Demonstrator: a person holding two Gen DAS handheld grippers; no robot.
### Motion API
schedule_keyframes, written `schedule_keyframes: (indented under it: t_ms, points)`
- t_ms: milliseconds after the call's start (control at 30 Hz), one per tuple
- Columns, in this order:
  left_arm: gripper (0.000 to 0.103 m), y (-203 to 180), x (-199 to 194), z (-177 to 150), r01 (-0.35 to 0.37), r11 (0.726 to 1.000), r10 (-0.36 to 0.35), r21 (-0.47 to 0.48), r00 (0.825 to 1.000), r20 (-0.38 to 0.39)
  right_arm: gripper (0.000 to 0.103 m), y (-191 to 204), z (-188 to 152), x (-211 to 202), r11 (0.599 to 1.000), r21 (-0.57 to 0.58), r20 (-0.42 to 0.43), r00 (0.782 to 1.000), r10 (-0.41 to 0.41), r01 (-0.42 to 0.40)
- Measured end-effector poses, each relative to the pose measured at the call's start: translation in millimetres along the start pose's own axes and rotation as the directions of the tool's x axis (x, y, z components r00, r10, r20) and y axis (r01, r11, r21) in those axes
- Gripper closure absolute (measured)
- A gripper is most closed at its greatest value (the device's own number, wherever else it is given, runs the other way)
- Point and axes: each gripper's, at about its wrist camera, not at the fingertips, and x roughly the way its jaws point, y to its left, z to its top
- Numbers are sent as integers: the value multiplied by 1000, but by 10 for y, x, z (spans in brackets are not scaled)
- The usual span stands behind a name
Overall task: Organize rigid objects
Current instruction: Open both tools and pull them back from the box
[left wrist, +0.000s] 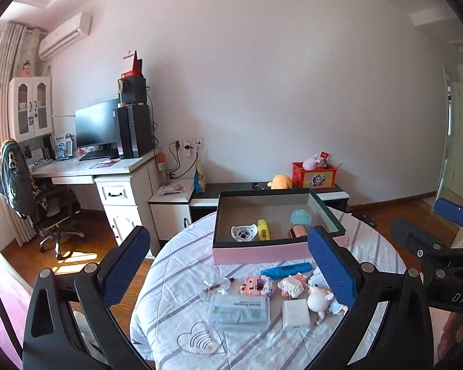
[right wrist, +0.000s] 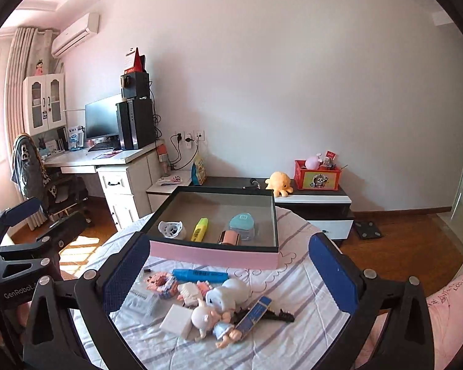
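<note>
Pink box (right wrist: 213, 254) holding yellow highlighter (right wrist: 199, 229), teal case (right wrist: 242, 222), copper tin (right wrist: 229, 238)

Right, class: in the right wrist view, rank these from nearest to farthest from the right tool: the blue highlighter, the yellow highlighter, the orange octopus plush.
1. Blue highlighter: on the bedspread, just ahead of the open right tool.
2. Yellow highlighter: inside the pink box, left of centre.
3. Orange octopus plush: on the low cabinet beyond the box, right.
</note>
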Motion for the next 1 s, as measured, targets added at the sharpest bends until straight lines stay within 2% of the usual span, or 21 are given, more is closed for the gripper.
schedule_keyframes:
  t_ms: [200,433,733,1000]
  points:
    - [0,-8,-526,-168,11,1000,-10,-10,999,41,0,63,-202,-533,999,-7,52,998,-44,45]
    - [0,-17,-830,-218,10,1000,-9,-11,997,80,0,94,-269,-900,997,-11,88,993,-74,75]
    - [0,-76,-907,-220,-8,1000,8,-7,995,102,0,126,-289,-991,997,-10,101,992,-79,80]
    - [0,-59,-702,-306,27,1000,-27,-1,999,39,0,104,-370,-826,997,-5,61,995,-78,78]
